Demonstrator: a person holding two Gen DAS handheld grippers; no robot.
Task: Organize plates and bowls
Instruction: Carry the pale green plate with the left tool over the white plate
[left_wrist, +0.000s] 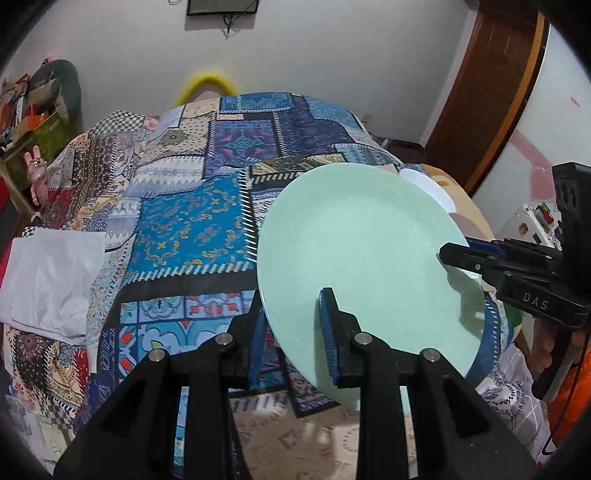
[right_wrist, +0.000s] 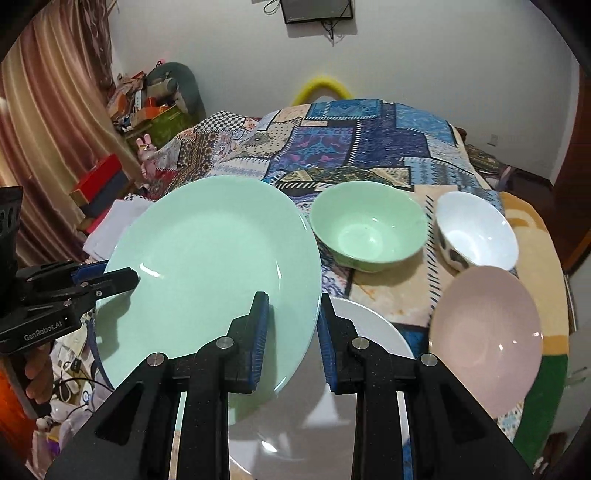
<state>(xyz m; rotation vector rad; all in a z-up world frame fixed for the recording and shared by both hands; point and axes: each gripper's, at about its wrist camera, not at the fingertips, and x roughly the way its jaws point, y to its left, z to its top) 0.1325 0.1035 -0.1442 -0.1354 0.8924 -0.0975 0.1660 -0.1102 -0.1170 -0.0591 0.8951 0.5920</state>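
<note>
A: Left wrist view showed the left gripper (left_wrist: 295, 332) pinching the near rim of the mint-green plate (left_wrist: 362, 243), one blue-padded finger on top and the other beneath. Did the other tool appear too?

B: It did. The right gripper (left_wrist: 452, 256) came in from the right edge and clamped the plate's opposite rim, a hand (left_wrist: 546, 347) on its handle. The plate was tilted and hung clear above the patchwork bedspread (left_wrist: 192, 206).

A: And the right wrist view?

B: The same plate (right_wrist: 207, 273) sat nipped between the right gripper's (right_wrist: 291, 339) pads at its near right edge, with the left gripper (right_wrist: 125, 278) pinching the far left rim. Just beneath lay a white plate (right_wrist: 373, 325), partly hidden.

A: What else was on the bed?

B: A green bowl (right_wrist: 369, 225) stood beyond, a white bowl (right_wrist: 476, 232) with dark spots just beside it, and a pale pink plate (right_wrist: 487, 339) in front of the white bowl, all apart from the lifted plate.
</note>
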